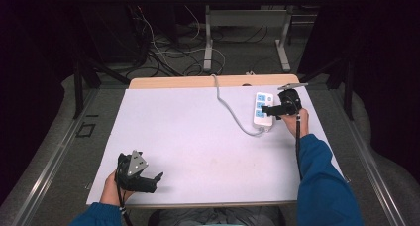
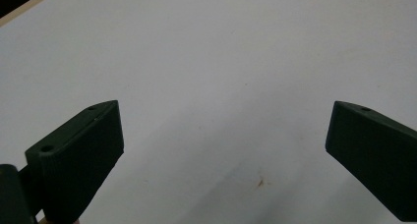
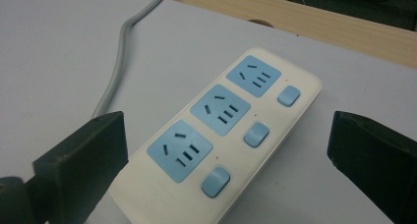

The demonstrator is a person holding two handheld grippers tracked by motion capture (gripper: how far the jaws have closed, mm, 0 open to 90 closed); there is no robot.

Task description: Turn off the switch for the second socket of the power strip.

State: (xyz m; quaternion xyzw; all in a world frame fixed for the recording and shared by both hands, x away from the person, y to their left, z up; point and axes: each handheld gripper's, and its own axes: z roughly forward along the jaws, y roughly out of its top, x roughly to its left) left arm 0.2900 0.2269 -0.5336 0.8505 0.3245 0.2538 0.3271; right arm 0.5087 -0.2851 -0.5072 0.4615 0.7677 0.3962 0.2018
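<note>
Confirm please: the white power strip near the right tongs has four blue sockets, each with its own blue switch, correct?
Not quite. The power strip has three blue sockets, not four; the right gripper view shows them in a row, each with its own blue switch beside it. It does lie near the right tongs, as the high view shows.

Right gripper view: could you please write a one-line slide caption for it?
Open right claw poised over a white power strip with three blue sockets, its grey cable trailing across the table.
</note>
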